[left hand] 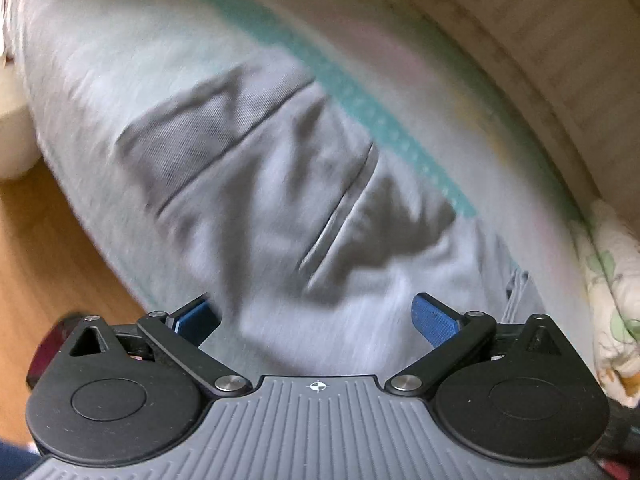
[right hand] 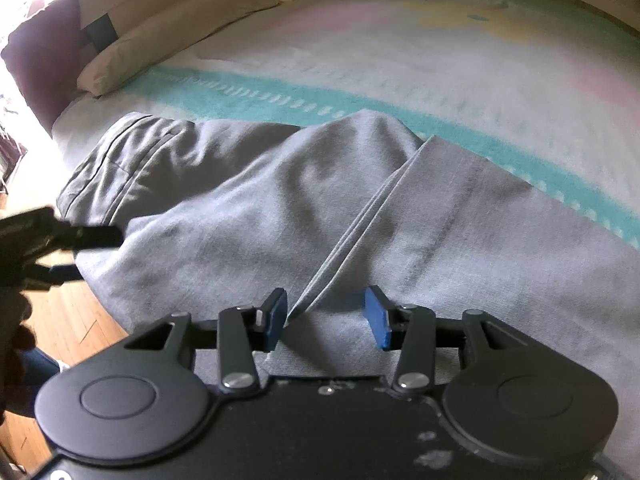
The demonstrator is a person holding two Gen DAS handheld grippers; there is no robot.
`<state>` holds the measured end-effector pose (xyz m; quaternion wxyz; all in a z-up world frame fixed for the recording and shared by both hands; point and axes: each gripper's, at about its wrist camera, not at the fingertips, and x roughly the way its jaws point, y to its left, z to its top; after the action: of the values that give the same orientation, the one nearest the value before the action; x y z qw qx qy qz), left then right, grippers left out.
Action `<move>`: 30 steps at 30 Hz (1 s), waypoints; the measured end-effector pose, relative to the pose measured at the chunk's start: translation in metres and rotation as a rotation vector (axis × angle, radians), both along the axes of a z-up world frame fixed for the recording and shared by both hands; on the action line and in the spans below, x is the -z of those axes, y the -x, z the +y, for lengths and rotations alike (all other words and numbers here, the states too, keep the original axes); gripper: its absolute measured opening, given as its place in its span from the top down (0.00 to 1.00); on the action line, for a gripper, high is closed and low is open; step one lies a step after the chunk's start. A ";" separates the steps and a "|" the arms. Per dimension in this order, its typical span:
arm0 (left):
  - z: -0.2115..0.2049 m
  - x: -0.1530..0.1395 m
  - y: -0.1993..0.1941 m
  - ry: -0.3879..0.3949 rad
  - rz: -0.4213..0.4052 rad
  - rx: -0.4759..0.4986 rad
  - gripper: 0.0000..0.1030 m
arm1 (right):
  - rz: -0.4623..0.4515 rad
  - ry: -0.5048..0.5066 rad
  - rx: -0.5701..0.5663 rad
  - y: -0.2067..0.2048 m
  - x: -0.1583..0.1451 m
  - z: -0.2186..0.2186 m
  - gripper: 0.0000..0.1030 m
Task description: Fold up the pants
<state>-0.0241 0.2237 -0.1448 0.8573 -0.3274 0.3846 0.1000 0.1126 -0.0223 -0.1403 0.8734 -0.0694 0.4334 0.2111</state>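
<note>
Grey pants (right hand: 248,200) lie on a bed, one leg folded across the other, waistband at the far left. In the left wrist view the pants (left hand: 272,184) are blurred by motion. My left gripper (left hand: 316,316) is open and empty, just above the grey cloth near the bed's edge; it also shows at the left of the right wrist view (right hand: 76,252). My right gripper (right hand: 326,316) is open, its blue pads either side of a folded leg edge (right hand: 344,240), holding nothing.
The bed has a white cover with a teal stripe (right hand: 280,96) and pastel patches. Beige pillows (right hand: 180,28) lie at the head. Wooden floor (left hand: 48,248) runs beside the bed. A patterned cloth (left hand: 616,288) lies at the right.
</note>
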 end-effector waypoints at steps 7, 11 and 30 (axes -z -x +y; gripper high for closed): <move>-0.034 -0.021 -0.008 -0.257 -0.101 0.095 0.00 | -0.003 0.002 -0.007 0.001 0.001 0.000 0.54; -0.057 -0.020 -0.017 -0.425 -0.097 0.175 0.00 | -0.007 0.011 -0.013 0.003 0.001 0.001 0.52; 0.024 0.002 0.013 0.020 -0.160 -0.130 0.00 | -0.034 0.103 -0.071 0.007 0.003 0.018 0.42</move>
<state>-0.0375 0.2474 -0.1468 0.8735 -0.3673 0.2940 0.1250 0.1055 -0.0039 -0.1434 0.8678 -0.1331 0.4261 0.2183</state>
